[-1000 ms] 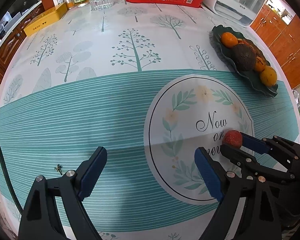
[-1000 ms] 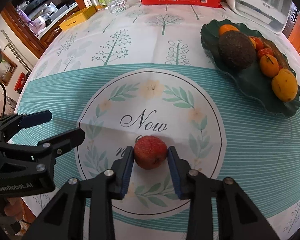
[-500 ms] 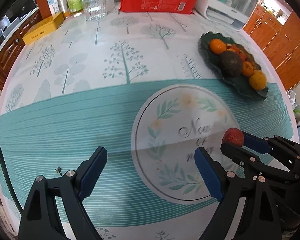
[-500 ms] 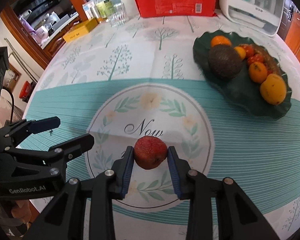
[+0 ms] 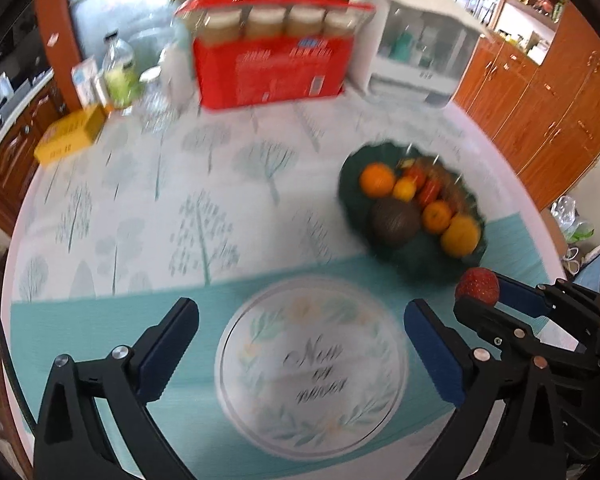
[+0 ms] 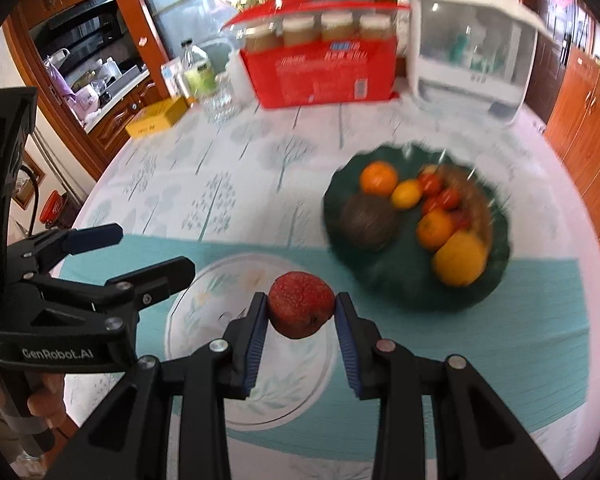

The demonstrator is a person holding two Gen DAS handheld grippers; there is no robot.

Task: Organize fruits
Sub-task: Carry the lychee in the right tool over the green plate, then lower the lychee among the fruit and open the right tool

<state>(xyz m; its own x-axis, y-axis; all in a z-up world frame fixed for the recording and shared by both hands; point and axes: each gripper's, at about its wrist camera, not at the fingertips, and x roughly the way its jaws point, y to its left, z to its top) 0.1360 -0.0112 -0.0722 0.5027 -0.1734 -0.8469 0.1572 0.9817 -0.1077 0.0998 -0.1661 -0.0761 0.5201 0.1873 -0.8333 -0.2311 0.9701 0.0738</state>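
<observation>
My right gripper [image 6: 301, 308] is shut on a red, rough-skinned fruit [image 6: 301, 304] and holds it in the air above the tablecloth, short of the dark green fruit plate [image 6: 396, 280]. The plate holds an orange [image 6: 378, 178], a dark avocado [image 6: 368, 220], a lemon, small red fruits and a big yellow fruit [image 6: 458, 258]. In the left wrist view the red fruit [image 5: 477, 286] and the right gripper [image 5: 488, 294] show at the right, next to the plate [image 5: 412, 256]. My left gripper [image 5: 300, 328] is open and empty above the round print.
At the table's far edge stand a red box of jars [image 6: 324, 68], a white appliance [image 6: 468, 40], bottles and a glass [image 6: 216, 100], and a yellow box [image 6: 156, 118]. Wooden cabinets [image 5: 540, 92] line the right side.
Both grippers have risen and tilted up, so the room's far side now shows. The red fruit has left the table in my right gripper and is nearer the plate.
</observation>
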